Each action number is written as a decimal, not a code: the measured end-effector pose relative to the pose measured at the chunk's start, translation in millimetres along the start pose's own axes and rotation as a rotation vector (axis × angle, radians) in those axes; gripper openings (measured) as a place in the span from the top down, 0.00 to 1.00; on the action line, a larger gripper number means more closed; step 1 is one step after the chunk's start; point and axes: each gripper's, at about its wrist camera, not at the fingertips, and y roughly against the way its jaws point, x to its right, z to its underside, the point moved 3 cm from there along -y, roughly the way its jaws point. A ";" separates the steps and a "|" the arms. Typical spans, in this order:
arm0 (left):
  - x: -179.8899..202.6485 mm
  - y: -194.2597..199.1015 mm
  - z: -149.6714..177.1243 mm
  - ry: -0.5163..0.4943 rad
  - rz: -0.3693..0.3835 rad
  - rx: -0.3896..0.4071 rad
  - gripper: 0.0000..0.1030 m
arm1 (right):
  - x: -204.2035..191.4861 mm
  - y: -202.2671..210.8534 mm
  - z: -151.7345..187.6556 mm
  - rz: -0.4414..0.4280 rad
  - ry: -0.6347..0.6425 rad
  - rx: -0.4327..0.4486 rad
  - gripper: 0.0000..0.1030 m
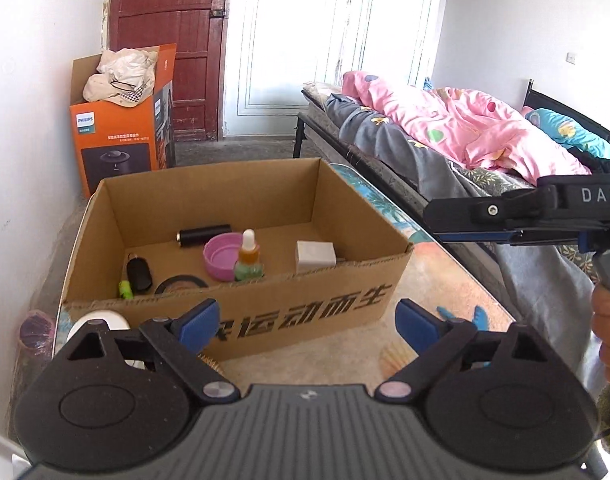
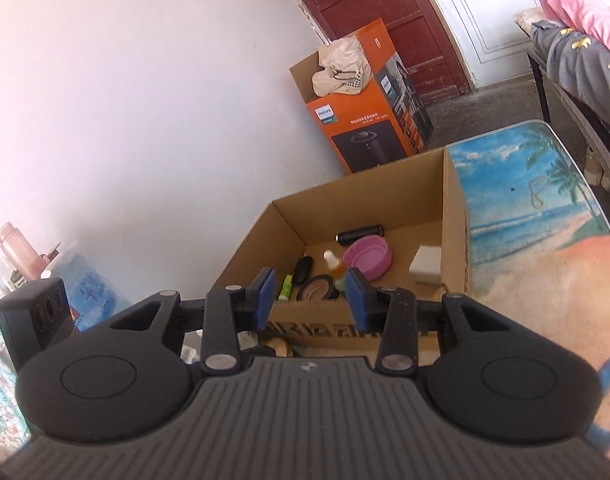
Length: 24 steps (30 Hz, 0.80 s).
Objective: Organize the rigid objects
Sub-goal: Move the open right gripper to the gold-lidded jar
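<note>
L gripper [image 1: 309, 322] w/ jaws spread wide, nothing between, hovering just in front of cardboard box [image 1: 305, 304] on beach-print table [image 2: 545, 280]. R gripper [image 2: 311, 298] also released, empty, above box's near wall. In box: pink lid [image 1: 223, 256], dropper bottle [image 1: 249, 254] touching it, black cylinder [image 1: 205, 234] behind, white block [image 1: 315, 256] to the right, black fob [image 1: 139, 274], tape roll [image 1: 181, 282].

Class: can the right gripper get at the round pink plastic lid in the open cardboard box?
Probably yes. The right gripper is open and empty, the cardboard box has no cover, and the pink lid lies exposed.
</note>
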 end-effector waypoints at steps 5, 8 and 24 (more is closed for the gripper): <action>-14.9 8.7 38.1 0.012 -0.052 -0.002 0.07 | -5.2 -21.2 38.3 -0.019 -0.059 -0.069 0.61; -20.5 5.4 55.6 0.012 -0.080 -0.012 0.07 | -12.3 -42.8 54.6 -0.023 -0.084 -0.121 0.61; -52.5 -53.8 89.2 0.050 -0.146 -0.042 0.14 | -28.9 -175.0 80.7 -0.024 -0.090 -0.325 0.64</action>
